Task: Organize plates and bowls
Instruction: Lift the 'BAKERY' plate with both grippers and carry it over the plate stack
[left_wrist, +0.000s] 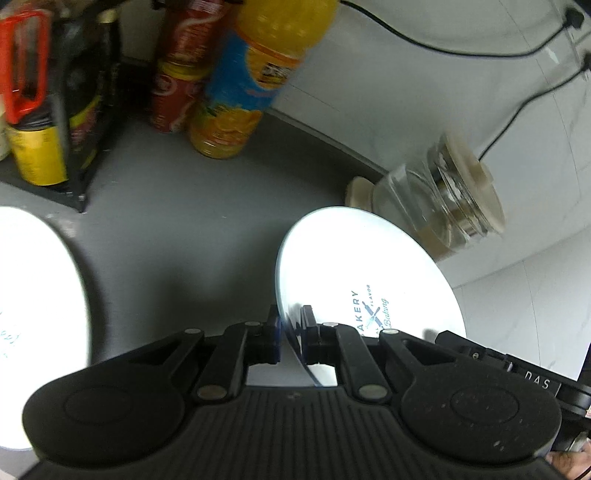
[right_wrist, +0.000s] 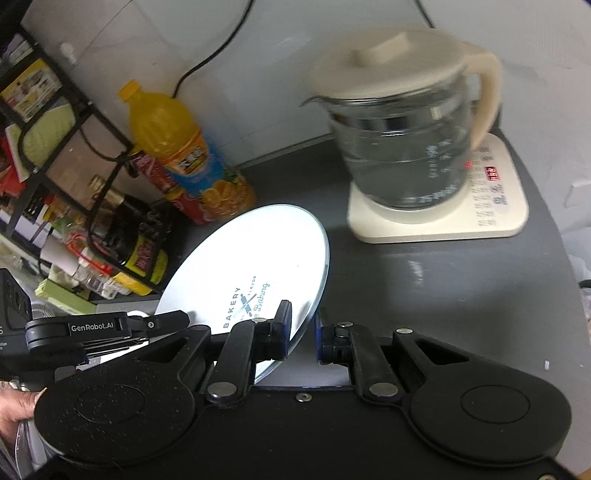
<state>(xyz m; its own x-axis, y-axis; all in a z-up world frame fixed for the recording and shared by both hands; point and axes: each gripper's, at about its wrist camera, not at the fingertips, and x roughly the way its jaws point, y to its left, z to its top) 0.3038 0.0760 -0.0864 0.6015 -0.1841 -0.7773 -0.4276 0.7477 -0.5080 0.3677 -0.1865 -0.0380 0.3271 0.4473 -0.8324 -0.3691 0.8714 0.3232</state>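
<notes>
A round white plate (left_wrist: 369, 280) printed in blue with "BAKERY" and "Baking" around crossed rolling pins is held tilted above a dark grey countertop (left_wrist: 177, 236), its printed face turned up and its lower rim toward both cameras. The left gripper (left_wrist: 291, 332) grips that lower rim, its blue-padded fingers closed on the edge with the plate fanning away to the right. In the right wrist view the same plate (right_wrist: 258, 266) leans up to the left; the right gripper (right_wrist: 301, 338) straddles its edge with the left finger lying against the plate's face and the right finger standing clear of the rim, so the jaws are parted and not clamped. The plate's high edge points toward the back wall.

A second white plate (left_wrist: 37, 314) lies flat on the countertop at the far left of the left wrist view, well apart from the held one. Behind stand an orange juice bottle (right_wrist: 177, 147), a red can (left_wrist: 177, 81) and a black wire rack (right_wrist: 74, 122) crowded with bottles and packets. A glass kettle (right_wrist: 406, 133) with a cream lid and handle sits on its cream base (right_wrist: 480, 218), whose display glows red. Black cables (left_wrist: 424, 40) trail down the pale tiled wall (left_wrist: 480, 110). A hand (right_wrist: 16, 406) shows at the lower left of the right wrist view.
</notes>
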